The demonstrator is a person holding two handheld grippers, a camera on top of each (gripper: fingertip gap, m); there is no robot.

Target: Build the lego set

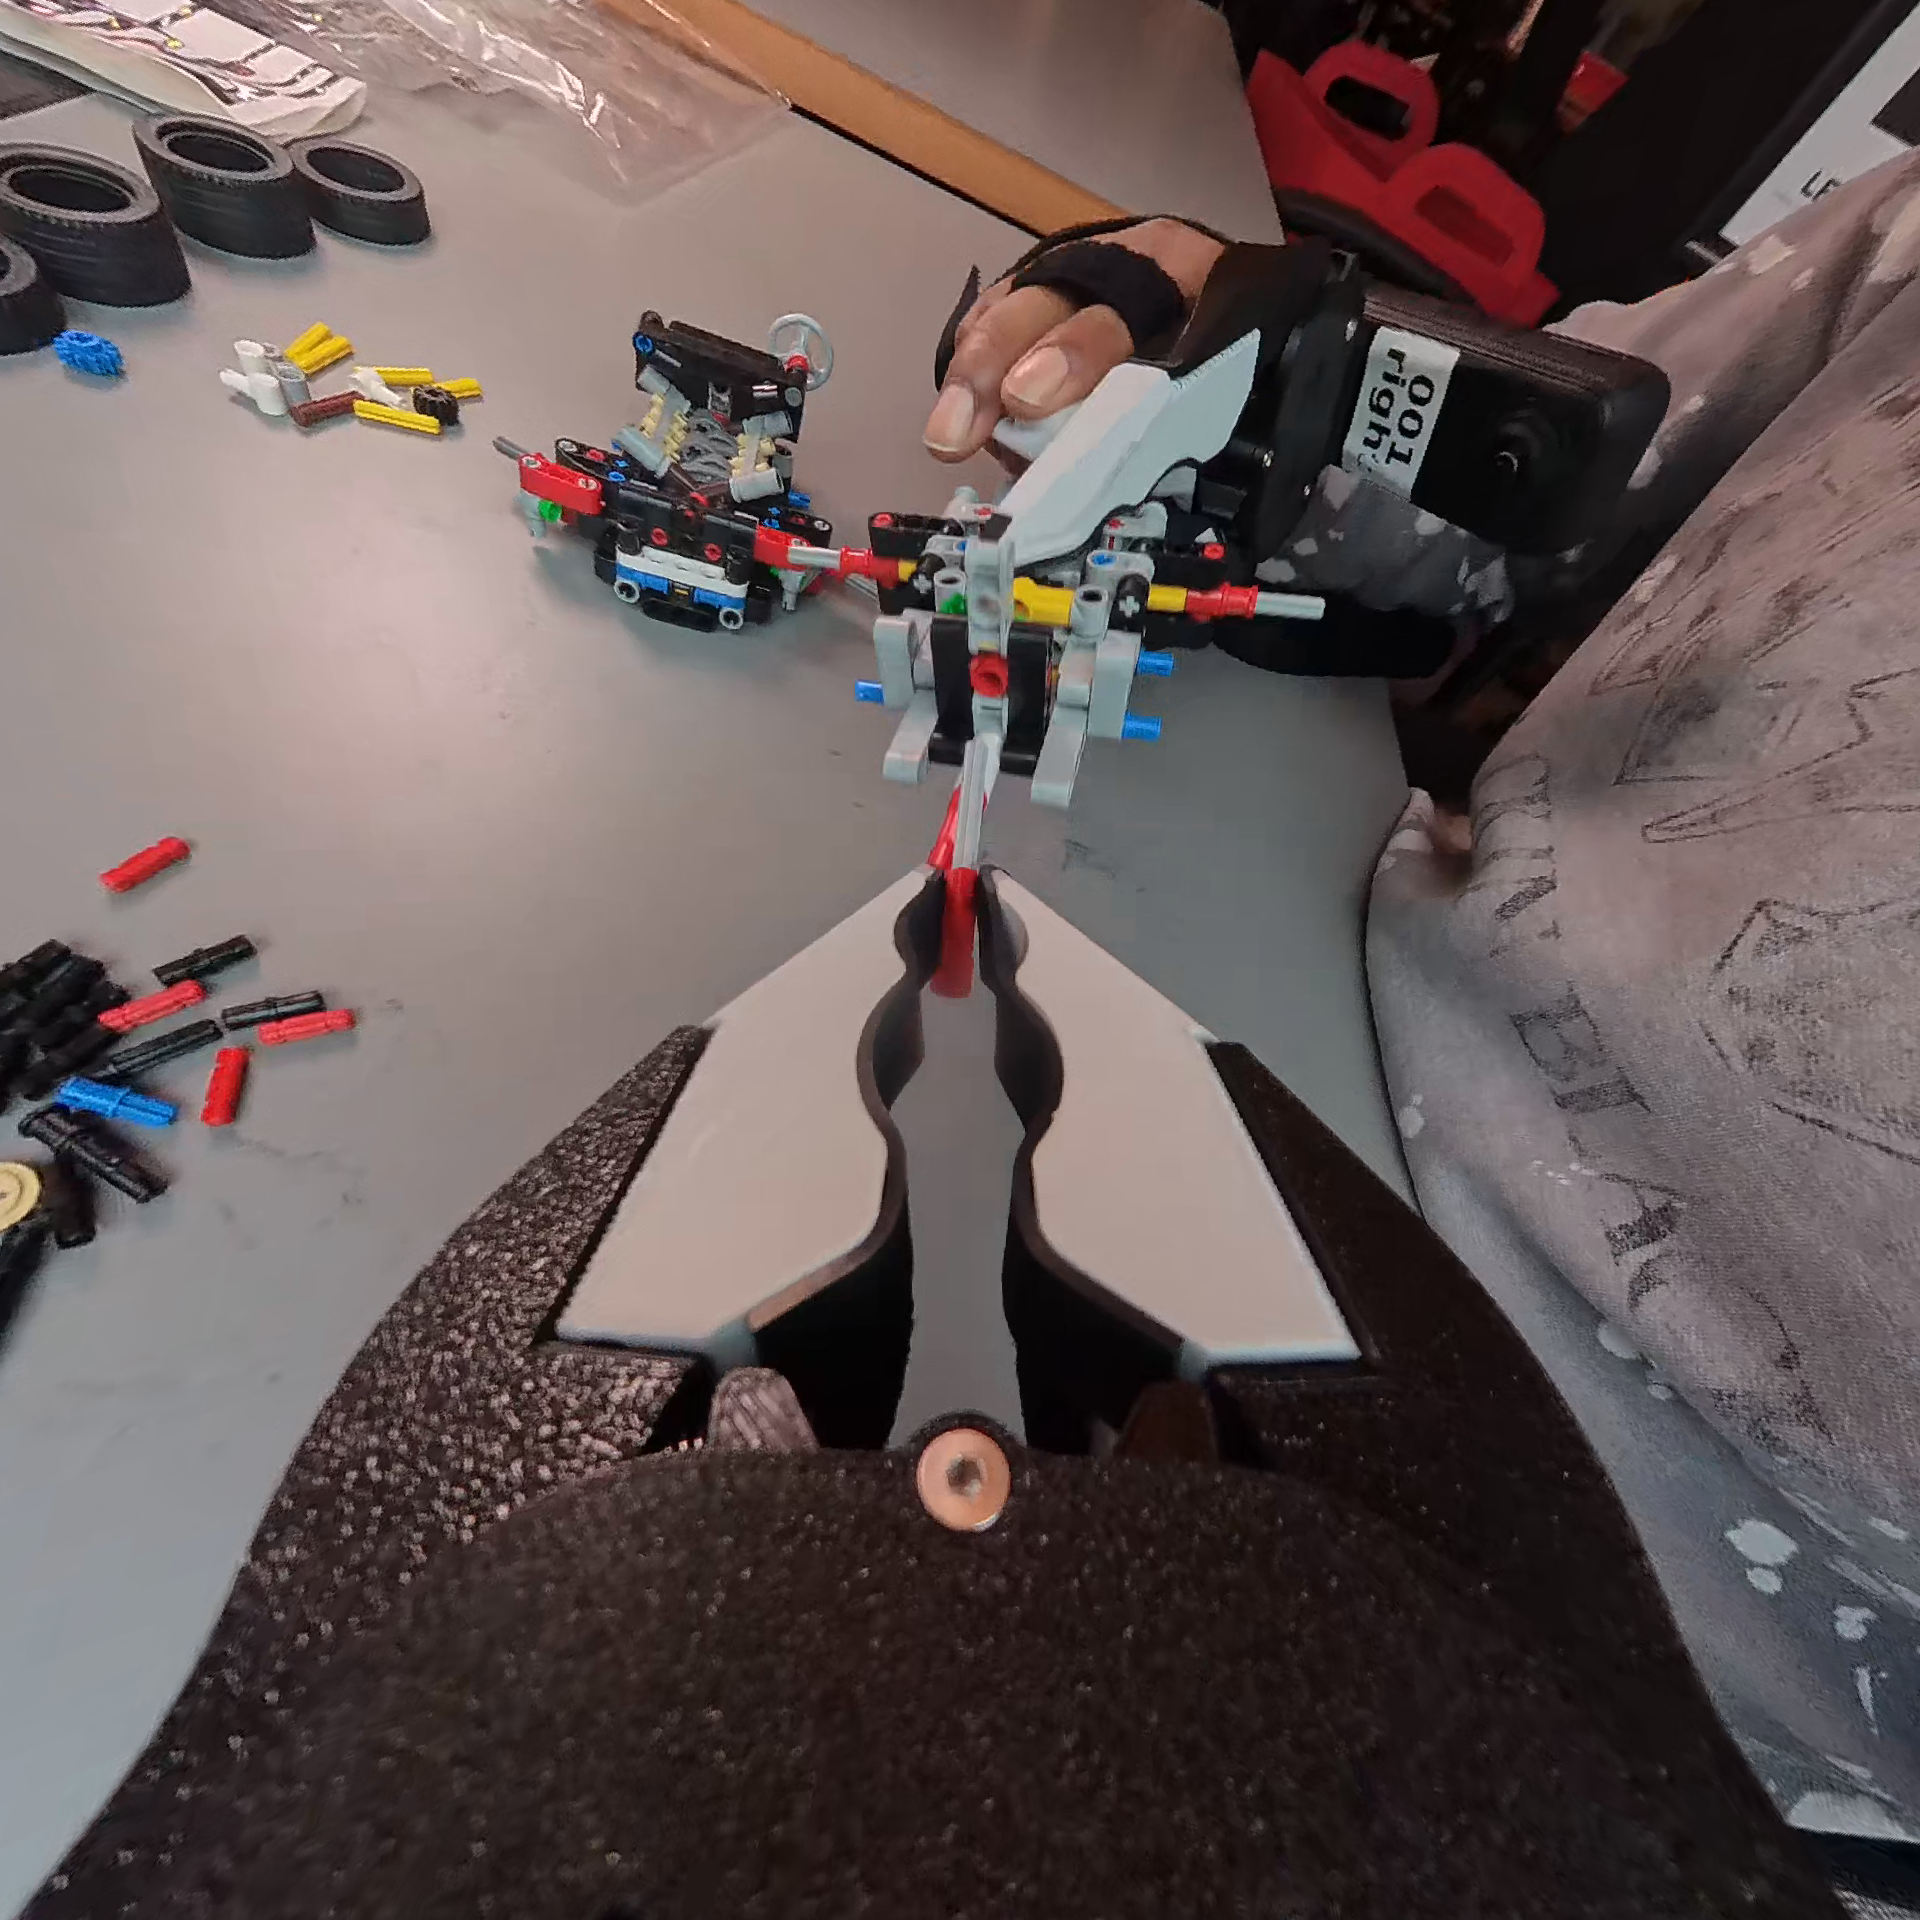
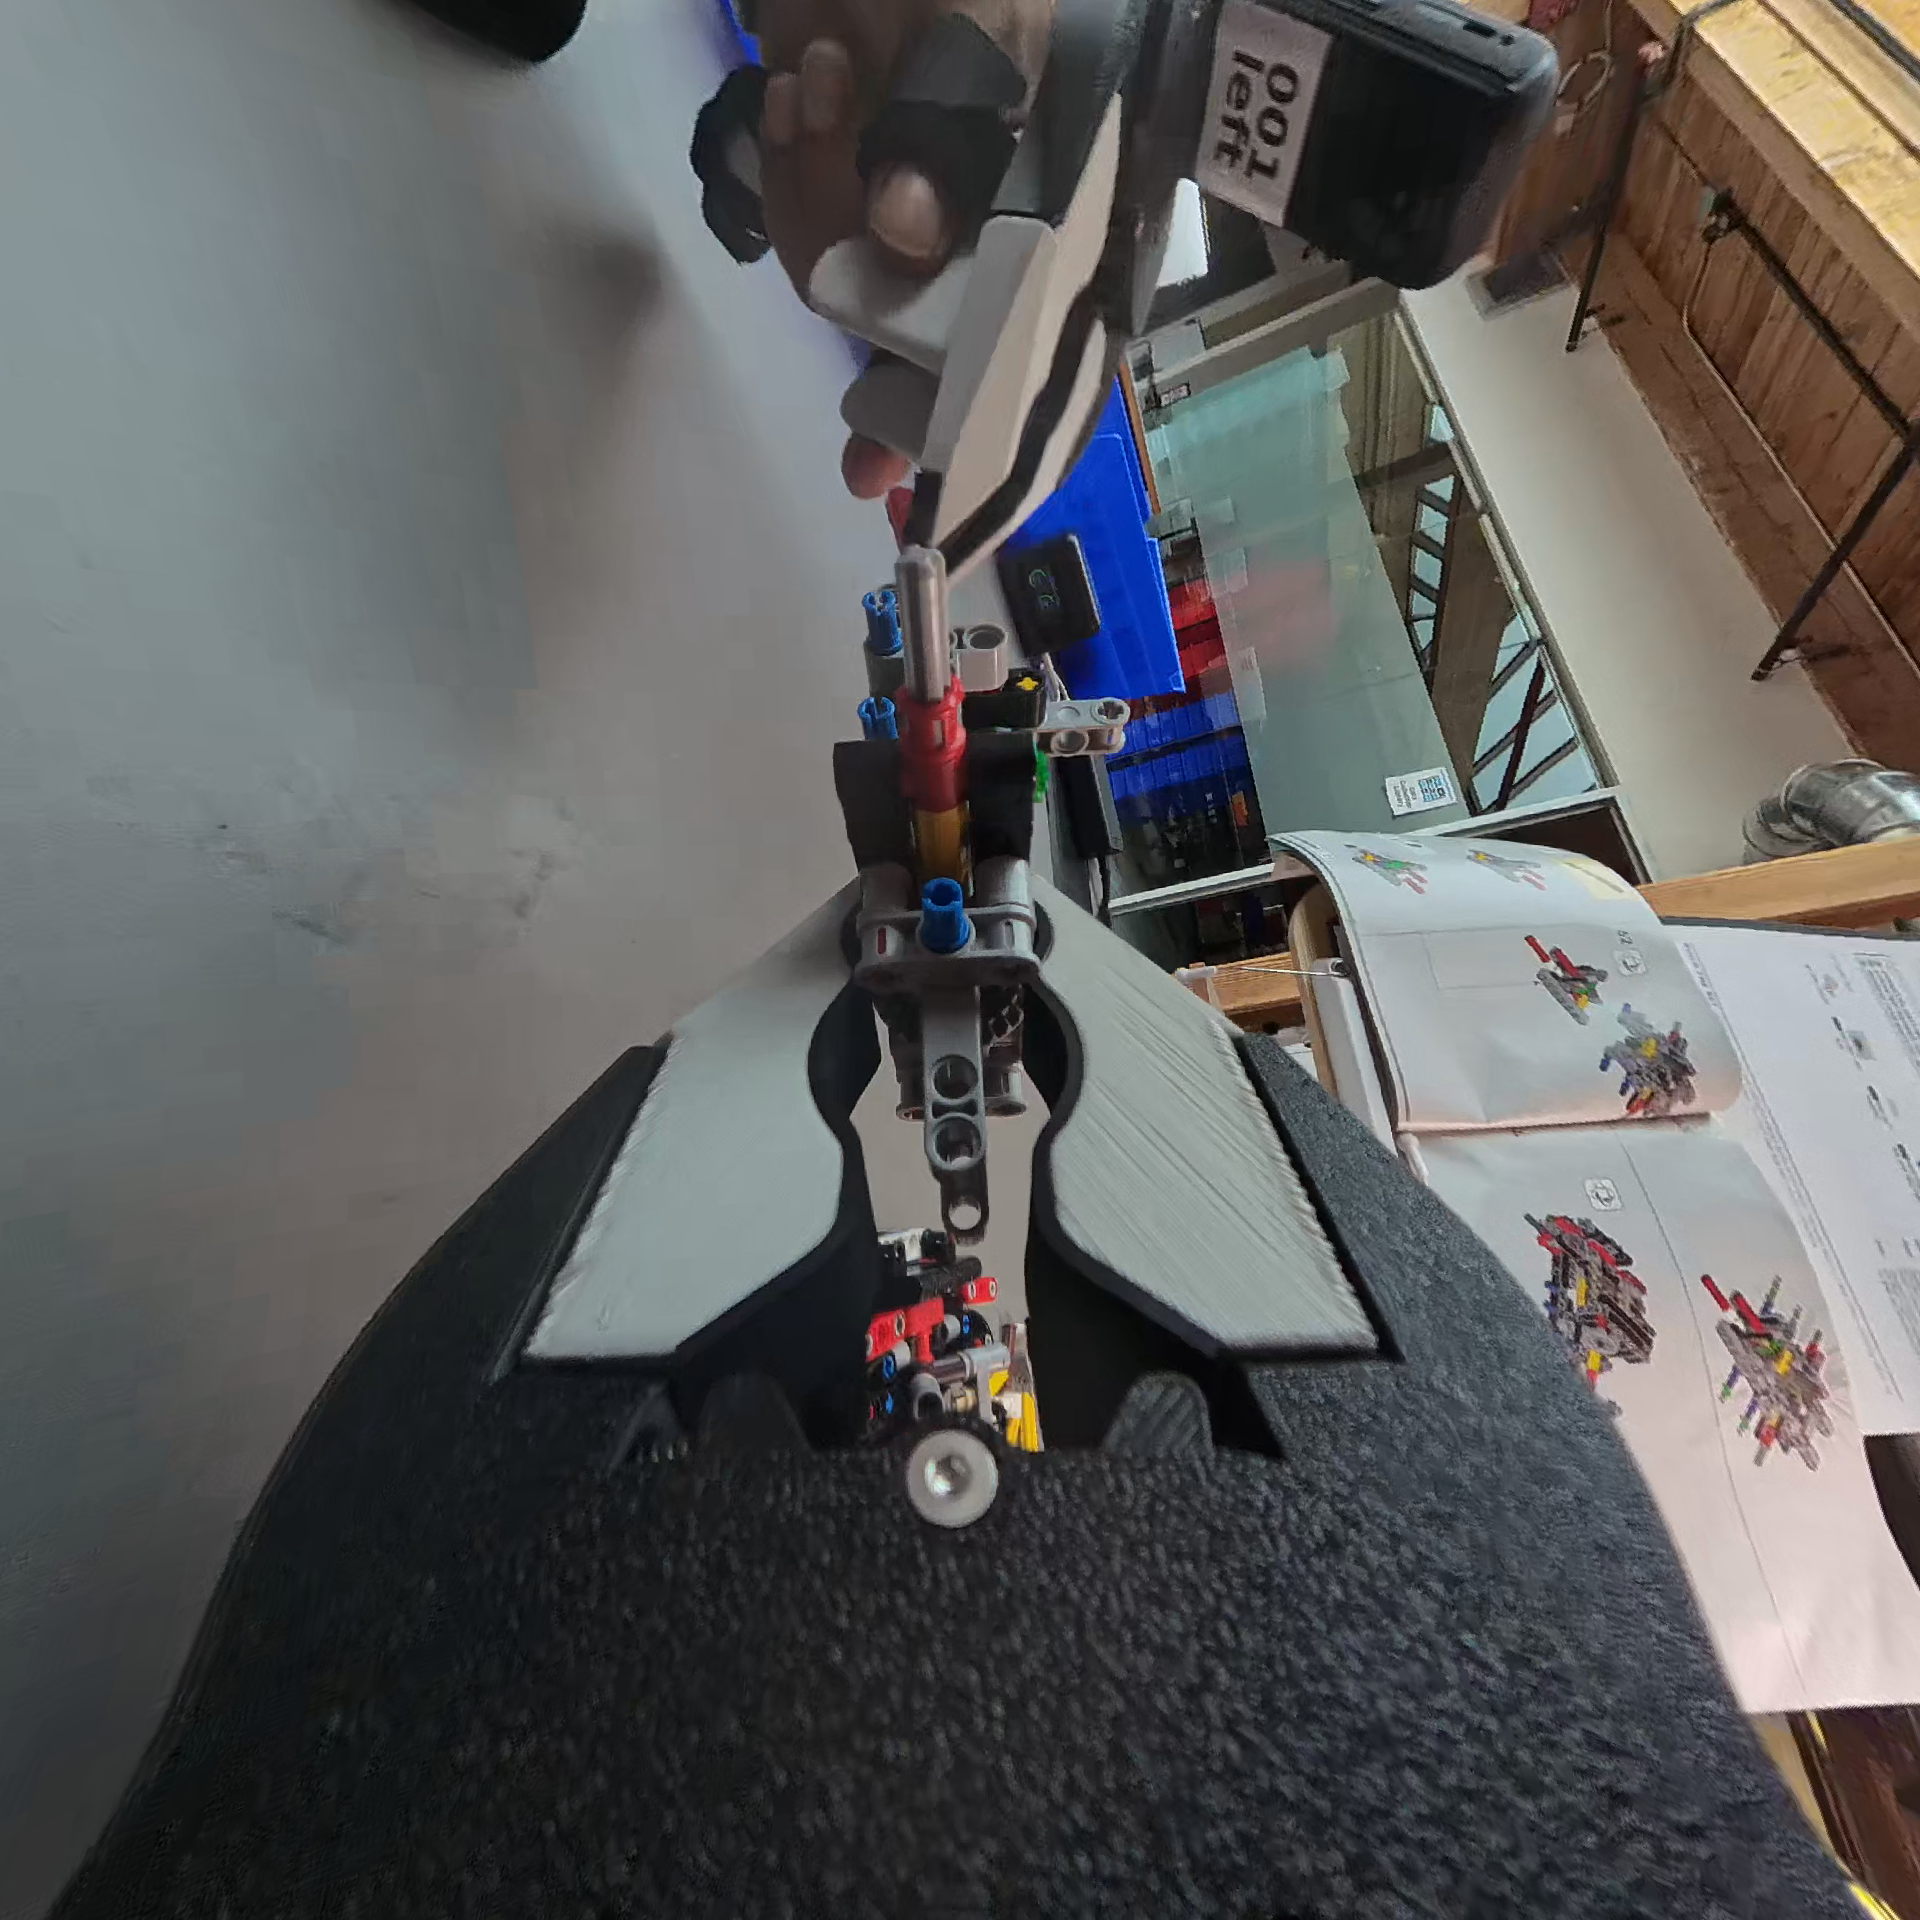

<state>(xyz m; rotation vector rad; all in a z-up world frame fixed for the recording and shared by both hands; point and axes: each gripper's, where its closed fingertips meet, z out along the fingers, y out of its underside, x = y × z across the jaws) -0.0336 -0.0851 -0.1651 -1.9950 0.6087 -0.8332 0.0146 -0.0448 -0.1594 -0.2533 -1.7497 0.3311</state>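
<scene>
My left gripper (image 1: pixel 953 883) is shut on a red pin (image 1: pixel 953 940) whose front end meets a grey axle (image 1: pixel 975 795) that sticks out of a small grey, black and yellow lego assembly (image 1: pixel 1023 644). My right gripper (image 2: pixel 945 935) is shut on that same assembly (image 2: pixel 940 831) and holds it above the grey table (image 1: pixel 520 779). The right gripper also shows in the left wrist view (image 1: pixel 1049 509), gripping the assembly from behind. The left gripper shows in the right wrist view (image 2: pixel 940 535) at the axle's far end. A bigger part-built chassis (image 1: pixel 686 488) lies on the table.
Black tyres (image 1: pixel 156 197) lie far left. Loose yellow, white and brown pieces (image 1: pixel 353 384) lie near the chassis. Black, red and blue pins (image 1: pixel 156 1039) lie at the left edge. An open instruction booklet (image 2: pixel 1558 1039) stands right. A person's grey patterned clothing (image 1: pixel 1714 935) fills the right side. My right fingertips sit around 7 centimeters from my left ones.
</scene>
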